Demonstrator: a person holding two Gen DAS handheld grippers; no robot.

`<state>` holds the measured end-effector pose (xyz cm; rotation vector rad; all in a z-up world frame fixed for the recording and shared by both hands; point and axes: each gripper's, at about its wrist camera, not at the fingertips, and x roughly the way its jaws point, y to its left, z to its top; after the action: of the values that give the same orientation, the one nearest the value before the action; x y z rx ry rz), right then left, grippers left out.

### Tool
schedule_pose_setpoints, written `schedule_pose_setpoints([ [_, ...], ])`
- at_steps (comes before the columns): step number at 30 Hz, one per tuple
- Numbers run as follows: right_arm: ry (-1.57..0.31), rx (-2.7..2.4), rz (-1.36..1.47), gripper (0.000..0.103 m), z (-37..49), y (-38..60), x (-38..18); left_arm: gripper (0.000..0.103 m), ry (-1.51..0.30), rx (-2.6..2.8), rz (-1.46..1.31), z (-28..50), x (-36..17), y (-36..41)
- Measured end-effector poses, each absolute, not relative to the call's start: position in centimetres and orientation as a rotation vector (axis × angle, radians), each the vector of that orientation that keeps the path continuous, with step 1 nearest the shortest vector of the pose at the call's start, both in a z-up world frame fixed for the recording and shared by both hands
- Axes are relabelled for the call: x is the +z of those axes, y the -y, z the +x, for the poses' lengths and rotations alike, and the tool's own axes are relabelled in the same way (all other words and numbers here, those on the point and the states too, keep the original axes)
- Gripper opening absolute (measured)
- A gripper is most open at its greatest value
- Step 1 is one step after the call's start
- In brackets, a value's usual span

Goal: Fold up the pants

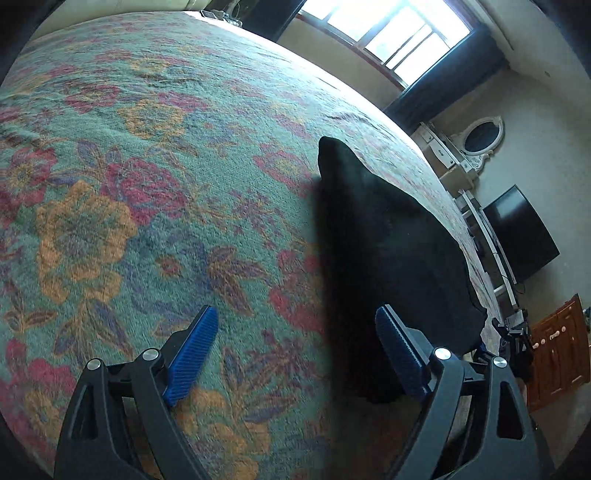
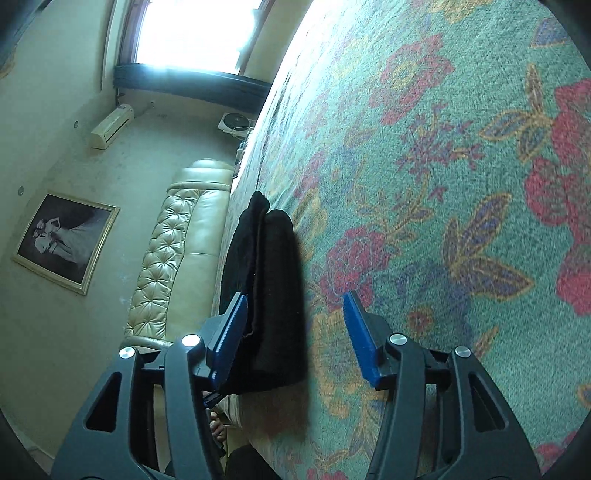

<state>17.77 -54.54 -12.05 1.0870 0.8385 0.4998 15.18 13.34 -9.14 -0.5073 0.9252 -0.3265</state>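
Left wrist view: the left tool (image 1: 295,354) hangs over the bed (image 1: 147,184), its blue pads (image 1: 192,354) spread wide with nothing gripped between them. Only the floral bedspread shows in the gap. The black pants (image 1: 388,251) lie folded on the bedspread to the right of centre, tapering to a point toward the far side of the bed and reaching down behind the right-hand pad, which overlaps them in this view; whether it touches the cloth, I cannot tell. Beyond the bed edge there's a window (image 1: 391,33), a white oval mirror (image 1: 480,138) and a dark television screen (image 1: 524,232).

Over to the right wrist view, tilted hard on its side: the right tool (image 2: 295,332) is parted about halfway, and it has hold of nothing. The pants (image 2: 273,288) sit as a long dark bundle along the bed's edge, their near end lying between the two pads, closer to the left-hand one, with a clear gap to the right-hand pad. The cloth looks loose, not pinched. Off the bed, a cream tufted headboard (image 2: 177,240), a framed picture (image 2: 66,240) and a wall air conditioner (image 2: 110,125).
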Motion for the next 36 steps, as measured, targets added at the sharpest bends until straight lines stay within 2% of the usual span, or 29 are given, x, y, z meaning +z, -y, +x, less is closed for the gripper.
schedule_pose_setpoints([
  [2, -0.832, 0.477, 1.069, 0.062, 16.8, 54.0, -11.7, 0.086, -0.931, -0.313, -0.519, 13.8, -9.1, -13.1],
  [7, -0.845, 0.428, 0.948, 0.067, 14.6, 51.9, -10.8, 0.086, -0.935, -0.277, -0.519, 12.5, -9.3, -12.3],
  [11, -0.848, 0.417, 0.902, 0.079, 12.6, 50.5, -10.1, 0.086, -0.945, -0.246, -0.507, 11.8, -9.1, -11.8],
  [21, -0.891, 0.244, 0.648, 0.081, 9.2, 46.4, -7.7, 0.086, -0.921, -0.175, -0.317, 8.6, -7.8, -7.1],
  [25, -0.902, 0.167, 0.431, 0.088, 8.0, 42.5, -6.6, 0.086, -0.889, -0.152, -0.233, 7.4, -7.1, -4.8],
  [30, -0.906, 0.161, 0.230, 0.089, 6.9, 38.0, -6.0, 0.086, -0.855, -0.168, -0.205, 6.0, -6.3, -2.5],
  [36, -0.883, 0.152, 0.145, 0.089, 6.4, 36.3, -5.6, 0.086, -0.830, -0.177, -0.176, 4.7, -5.9, -0.4],
])
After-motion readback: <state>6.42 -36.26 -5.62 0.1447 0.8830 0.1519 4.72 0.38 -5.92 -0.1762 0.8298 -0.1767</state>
